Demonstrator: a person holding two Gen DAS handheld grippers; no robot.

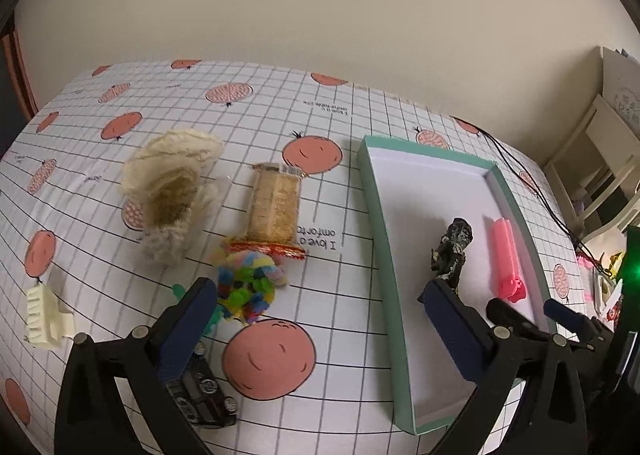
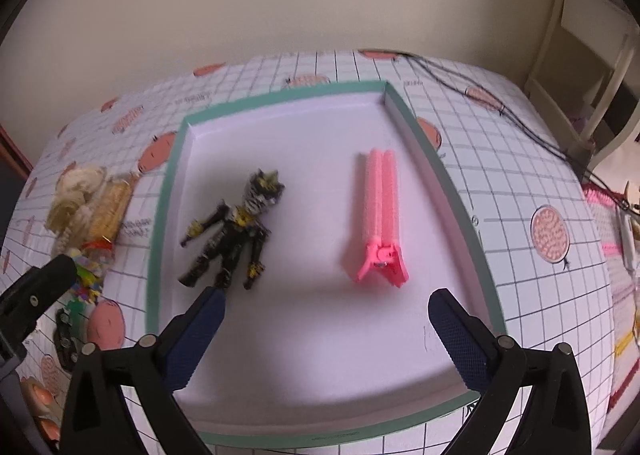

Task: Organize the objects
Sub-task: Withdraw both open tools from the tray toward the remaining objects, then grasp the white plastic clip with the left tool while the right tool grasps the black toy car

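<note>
The box (image 2: 432,175), a shallow tray with green walls and a white floor, is sitting on the desk (image 1: 340,335) and is already holding two things: a black and yellow action figure (image 2: 232,231) lying on its back toward the left wall, and a pink clip (image 2: 382,211) lying well apart from it near the right wall. The right tool (image 2: 326,331) is hovering over the near part of the box with its jaws spread wide and nothing between them, so a placing step is probably just done.

Outside the box, to its left, the remaining things are waiting on the desk: a multicoloured pom-pom toy (image 1: 248,287), a wrapped snack with a red seal (image 1: 274,207), a fluffy cream slipper (image 1: 172,191), a cream plastic clip (image 1: 44,315) and a black toy car (image 1: 204,395). The left tool (image 1: 316,315) is also standing wide and empty, its left finger passing just over the toy car and beside the pom-pom toy.

The next move likely calls for lowering the left tool around the pom-pom toy or the car, closing, and carrying it over the green wall.

The desk's gridded cover, printed with pink fruit, is showing upside-down writing beginning "I love a"; the rest is too distorted to read.
</note>
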